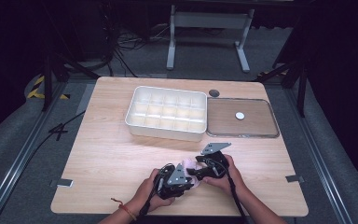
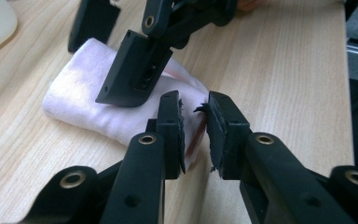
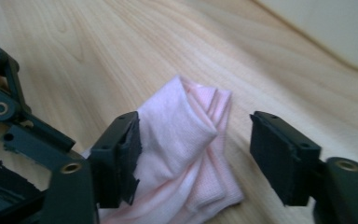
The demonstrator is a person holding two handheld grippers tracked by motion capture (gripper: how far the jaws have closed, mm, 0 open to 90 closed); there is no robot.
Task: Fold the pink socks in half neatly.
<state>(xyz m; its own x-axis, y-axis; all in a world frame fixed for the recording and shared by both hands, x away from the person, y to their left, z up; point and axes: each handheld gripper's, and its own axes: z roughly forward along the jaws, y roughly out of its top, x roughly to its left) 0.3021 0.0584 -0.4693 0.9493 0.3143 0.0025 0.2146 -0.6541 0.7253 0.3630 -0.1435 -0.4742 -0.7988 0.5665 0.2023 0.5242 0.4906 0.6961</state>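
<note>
A folded pale pink cloth (image 1: 182,166) lies on the wooden table (image 1: 112,158) near its front edge, between both hands. My left gripper (image 2: 195,100) pinches a corner of the cloth (image 2: 84,93) between nearly closed pads. In the high view it (image 1: 181,176) sits just left of the cloth. My right gripper (image 3: 196,140) stands open astride the cloth (image 3: 182,116): the left pad rests against the fabric and the right pad is well apart. One of its fingers (image 2: 135,70) hangs over the cloth in the left gripper view.
A white tray (image 1: 135,119) divided into several compartments stands at the table's middle back. To its right lies a flat clear-rimmed tray (image 1: 270,122) holding a small white disc (image 1: 239,115). A grey round cap (image 1: 214,93) sits behind it.
</note>
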